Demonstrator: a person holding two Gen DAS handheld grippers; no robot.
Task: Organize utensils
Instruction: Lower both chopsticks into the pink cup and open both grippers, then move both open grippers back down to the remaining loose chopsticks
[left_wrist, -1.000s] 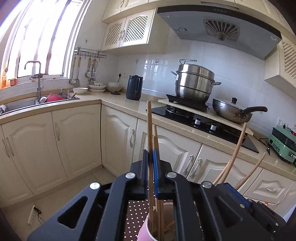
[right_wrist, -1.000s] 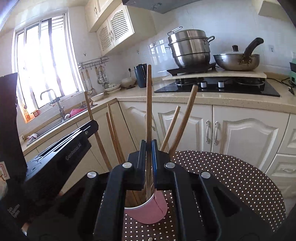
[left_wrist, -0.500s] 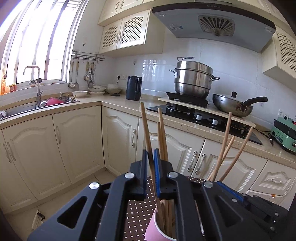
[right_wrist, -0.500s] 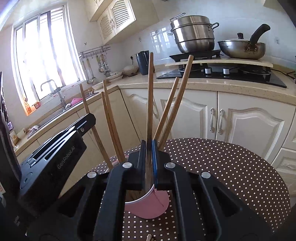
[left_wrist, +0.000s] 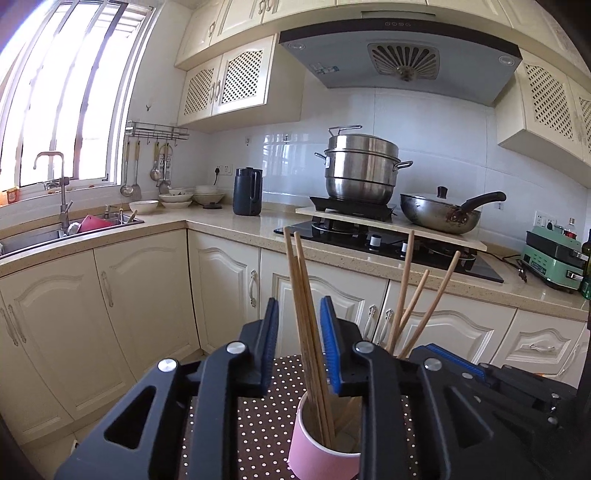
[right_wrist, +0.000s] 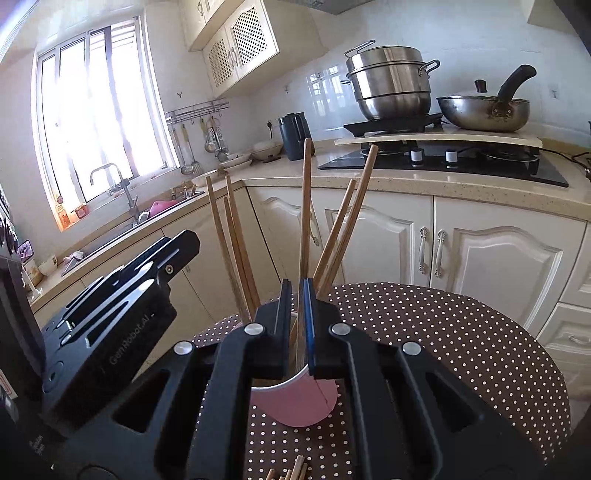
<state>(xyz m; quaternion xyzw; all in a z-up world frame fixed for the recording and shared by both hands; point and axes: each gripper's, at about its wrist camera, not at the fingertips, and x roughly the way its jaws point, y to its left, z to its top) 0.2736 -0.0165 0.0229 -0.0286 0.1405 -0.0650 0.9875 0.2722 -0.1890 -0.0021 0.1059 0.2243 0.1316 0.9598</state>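
A pink cup (left_wrist: 314, 446) stands on a round brown polka-dot table (right_wrist: 461, 332) and holds several wooden chopsticks (left_wrist: 306, 314). My left gripper (left_wrist: 300, 345) is open above the cup, its blue pads on either side of two chopsticks without touching them. My right gripper (right_wrist: 296, 325) hovers over the same cup (right_wrist: 299, 402); its jaws are nearly closed around one upright chopstick (right_wrist: 306, 214), with a slight gap showing on the left side. The left gripper's body (right_wrist: 110, 317) shows at the left of the right wrist view.
A few loose wooden sticks (right_wrist: 291, 470) lie on the table at the near edge. Behind are cream cabinets (left_wrist: 140, 314), a counter with sink (left_wrist: 74, 229), a kettle (left_wrist: 247, 192), a steamer pot (left_wrist: 364, 170) and a wok (left_wrist: 443, 214) on the stove.
My left gripper has opened and let go of its chopstick, which now stands in the cup. Both grippers have come lower over the cup. The right gripper's jaws have eased slightly.
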